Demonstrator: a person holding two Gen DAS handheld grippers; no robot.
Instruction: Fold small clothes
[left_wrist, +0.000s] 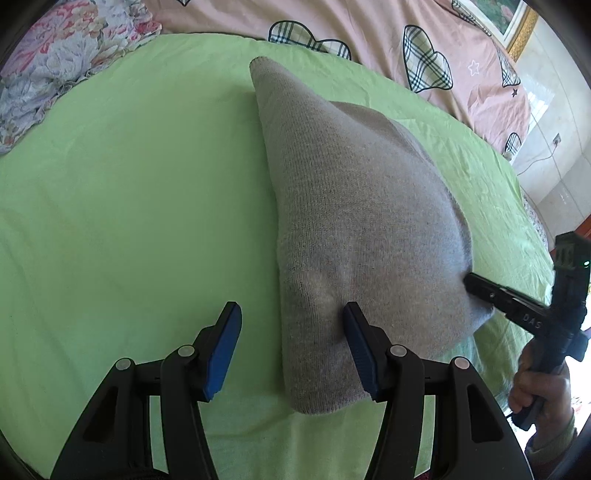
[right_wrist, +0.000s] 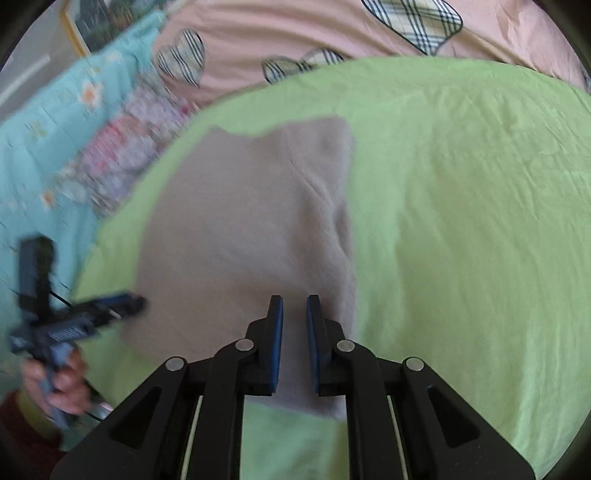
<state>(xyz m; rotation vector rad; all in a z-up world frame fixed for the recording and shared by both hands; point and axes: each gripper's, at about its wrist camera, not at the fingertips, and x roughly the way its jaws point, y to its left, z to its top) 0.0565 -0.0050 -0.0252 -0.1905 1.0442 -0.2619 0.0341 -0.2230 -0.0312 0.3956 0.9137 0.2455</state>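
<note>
A grey knitted garment (left_wrist: 362, 221) lies folded on the green sheet (left_wrist: 129, 203). My left gripper (left_wrist: 291, 314) is open and empty, its jaws astride the garment's near left edge just above the cloth. My right gripper (right_wrist: 294, 306) hovers over the garment's (right_wrist: 240, 229) near edge with its jaws close together and a narrow gap between them, nothing held. In the left wrist view the right gripper (left_wrist: 471, 284) touches the garment's right edge. In the right wrist view the left gripper (right_wrist: 136, 301) sits at the garment's left edge, blurred.
A pink quilt with plaid hearts (left_wrist: 369, 33) lies behind the green sheet. A floral cloth (left_wrist: 55, 62) and a turquoise blanket (right_wrist: 44, 140) lie to the left. A wall and framed picture (left_wrist: 517, 22) are at the far right.
</note>
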